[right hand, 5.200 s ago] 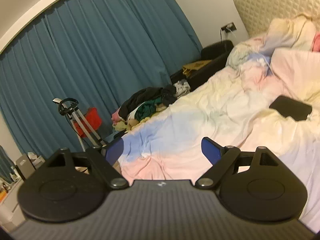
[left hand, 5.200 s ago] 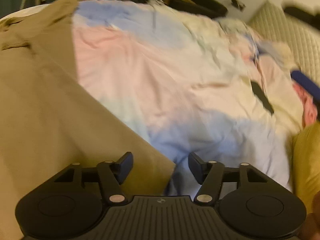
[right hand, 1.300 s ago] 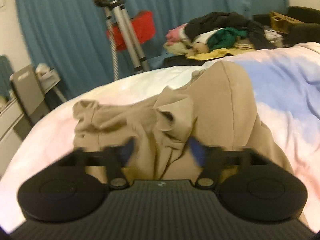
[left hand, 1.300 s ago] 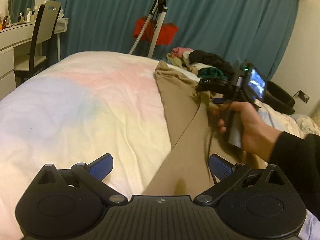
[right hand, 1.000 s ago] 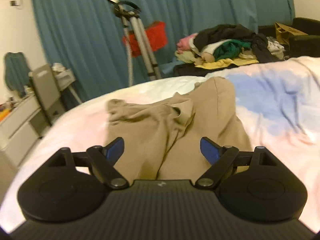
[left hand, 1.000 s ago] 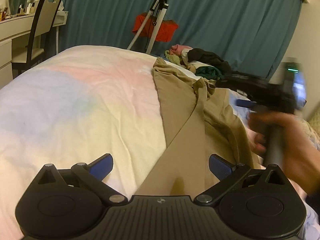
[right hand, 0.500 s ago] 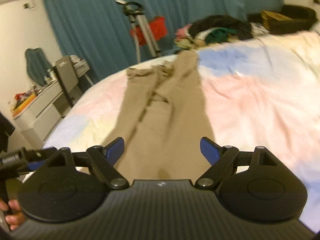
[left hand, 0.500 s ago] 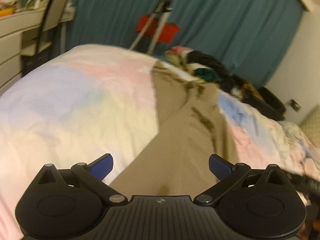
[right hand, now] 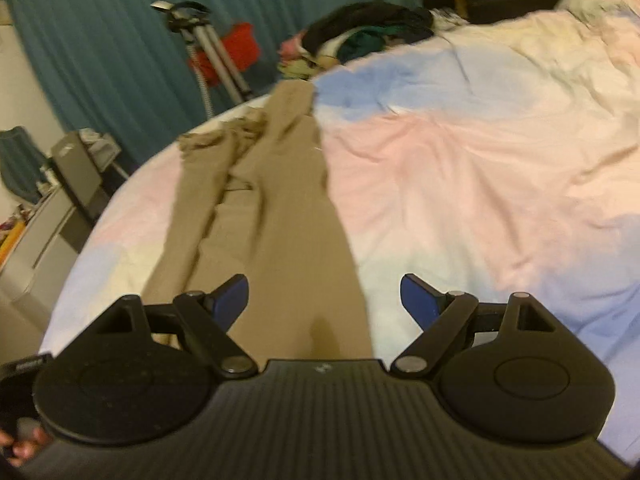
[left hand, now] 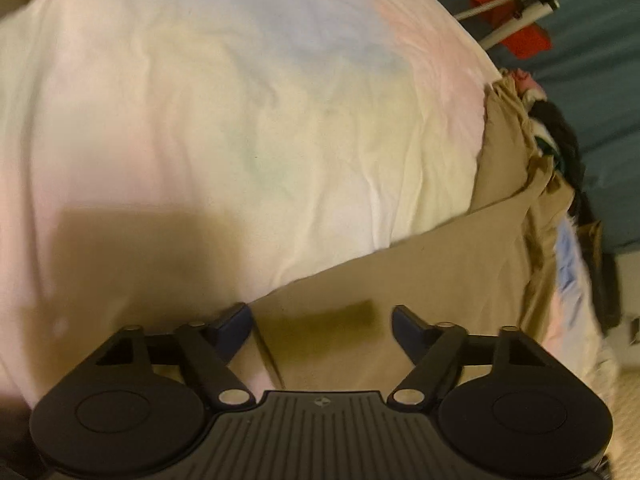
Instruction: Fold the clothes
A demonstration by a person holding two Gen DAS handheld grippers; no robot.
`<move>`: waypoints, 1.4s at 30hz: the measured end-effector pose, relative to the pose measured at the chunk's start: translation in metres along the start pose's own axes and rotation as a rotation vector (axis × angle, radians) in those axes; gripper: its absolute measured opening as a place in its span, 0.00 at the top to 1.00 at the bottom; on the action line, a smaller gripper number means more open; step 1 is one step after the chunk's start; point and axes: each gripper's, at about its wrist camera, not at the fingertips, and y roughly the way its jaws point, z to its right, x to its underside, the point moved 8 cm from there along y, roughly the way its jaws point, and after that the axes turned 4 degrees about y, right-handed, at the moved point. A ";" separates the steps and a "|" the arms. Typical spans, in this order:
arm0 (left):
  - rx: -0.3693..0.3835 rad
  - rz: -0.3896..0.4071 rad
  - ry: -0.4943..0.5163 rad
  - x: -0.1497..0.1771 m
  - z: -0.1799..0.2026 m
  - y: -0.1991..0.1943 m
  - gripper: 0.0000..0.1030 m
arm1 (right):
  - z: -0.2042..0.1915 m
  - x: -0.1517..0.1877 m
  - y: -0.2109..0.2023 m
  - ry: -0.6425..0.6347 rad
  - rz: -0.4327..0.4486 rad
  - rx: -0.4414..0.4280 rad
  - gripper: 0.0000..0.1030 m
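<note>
Tan trousers (right hand: 280,200) lie stretched lengthwise on the pastel duvet (right hand: 460,168), waist at the far end and legs running toward me. My right gripper (right hand: 322,300) hovers open over the near leg end, with cloth below the gap and its right finger over bare duvet. In the left wrist view the trousers (left hand: 440,280) run off to the right. My left gripper (left hand: 320,326) points steeply down at the leg's hem corner. Its jaws are closing with the tan hem between them, and the pads do not press on the cloth.
A pile of dark and green clothes (right hand: 360,36) sits past the bed's far edge, beside a tripod (right hand: 208,48) with a red item, before blue curtains. Drawers and a chair (right hand: 60,208) stand left of the bed. A hand (right hand: 20,444) shows at lower left.
The left gripper rolled and tipped down onto the trouser hem, and its jaws narrowed. The right gripper drew back from the waist toward the leg end, still open.
</note>
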 end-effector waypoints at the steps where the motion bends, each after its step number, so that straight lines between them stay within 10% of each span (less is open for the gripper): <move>1: -0.023 0.004 0.017 0.002 0.001 -0.001 0.41 | 0.005 0.000 0.002 0.027 -0.010 -0.002 0.18; 7: -0.154 0.028 0.121 0.004 0.002 -0.012 0.86 | 0.018 0.002 0.000 0.132 -0.036 -0.045 0.18; 11: -0.161 0.110 0.239 0.012 0.023 -0.035 0.93 | 0.015 -0.001 -0.011 0.114 -0.007 -0.071 0.18; 18: -0.035 0.359 0.758 0.085 0.115 -0.106 0.94 | 0.012 -0.012 -0.022 0.105 0.031 -0.099 0.18; 27: 0.093 0.107 1.071 0.181 0.171 -0.050 0.92 | 0.027 -0.009 -0.013 0.115 -0.027 -0.062 0.18; 34: 0.208 -0.070 0.905 0.164 0.150 -0.036 0.51 | 0.038 0.016 0.008 0.236 -0.199 -0.157 0.18; 42: 0.197 -0.153 0.332 0.091 0.079 -0.012 0.38 | 0.048 0.033 0.020 0.268 -0.283 -0.117 0.30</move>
